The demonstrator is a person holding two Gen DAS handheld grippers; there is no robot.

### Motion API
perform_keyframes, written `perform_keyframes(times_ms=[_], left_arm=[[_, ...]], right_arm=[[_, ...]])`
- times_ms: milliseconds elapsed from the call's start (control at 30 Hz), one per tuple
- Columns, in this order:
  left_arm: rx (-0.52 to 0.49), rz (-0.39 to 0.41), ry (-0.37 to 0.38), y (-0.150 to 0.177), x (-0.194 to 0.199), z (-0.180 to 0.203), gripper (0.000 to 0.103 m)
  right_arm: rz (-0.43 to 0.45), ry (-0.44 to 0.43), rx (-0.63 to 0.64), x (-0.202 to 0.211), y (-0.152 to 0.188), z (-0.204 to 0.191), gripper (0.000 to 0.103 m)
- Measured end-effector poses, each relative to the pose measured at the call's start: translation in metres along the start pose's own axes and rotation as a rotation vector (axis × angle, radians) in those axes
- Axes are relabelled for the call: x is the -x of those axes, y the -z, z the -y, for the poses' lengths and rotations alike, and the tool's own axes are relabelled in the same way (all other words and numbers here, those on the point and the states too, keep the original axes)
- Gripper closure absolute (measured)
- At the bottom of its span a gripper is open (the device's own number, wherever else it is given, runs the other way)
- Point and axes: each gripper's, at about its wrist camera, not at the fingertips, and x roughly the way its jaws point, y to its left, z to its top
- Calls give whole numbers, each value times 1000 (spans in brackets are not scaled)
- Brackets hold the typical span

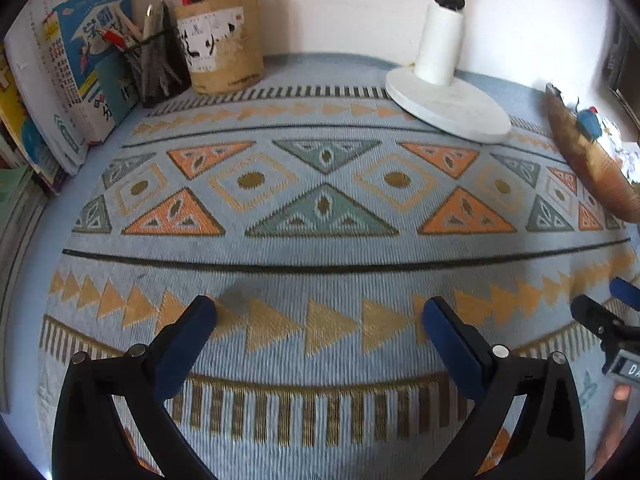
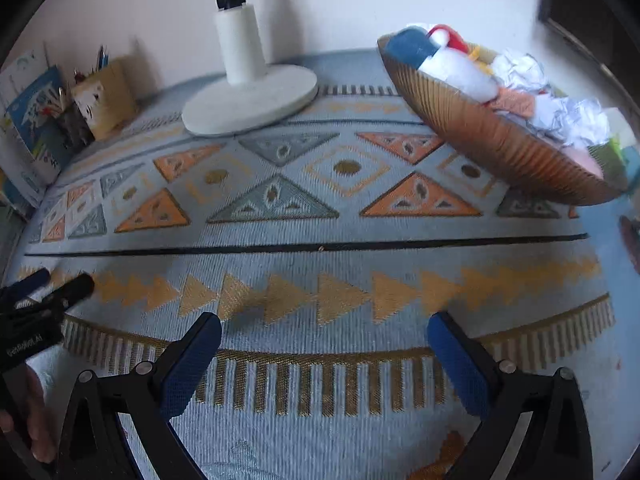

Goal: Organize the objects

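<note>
free: mat [image 1: 320, 248] centre | blocked: lamp base [image 1: 448, 104] rear, bowl [image 2: 500, 144] right, pen holders [image 1: 220, 52] rear-left

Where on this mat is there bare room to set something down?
The mat's whole middle and front is bare, from the lamp base forward to both open claws. Crowded: the back left corner with books and pen cups, and the right side with the basket.

Left gripper [image 1: 320, 316]: angled downward, jaws spread wide, nothing between blue pads [image 1: 188, 344]. Right gripper [image 2: 324, 332]: angled downward, jaws at widest, empty. Hand [image 2: 28, 420] gripping left gripper's handle, partly seen at edge of right wrist view.
</note>
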Motion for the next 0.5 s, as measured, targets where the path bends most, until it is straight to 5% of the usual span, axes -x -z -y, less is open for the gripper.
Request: perform_keyframes(times_ms=[500], left_arm=[[23, 22, -15, 3, -1, 1, 0]], right_arm=[[70, -36, 59, 3, 11, 3, 0]])
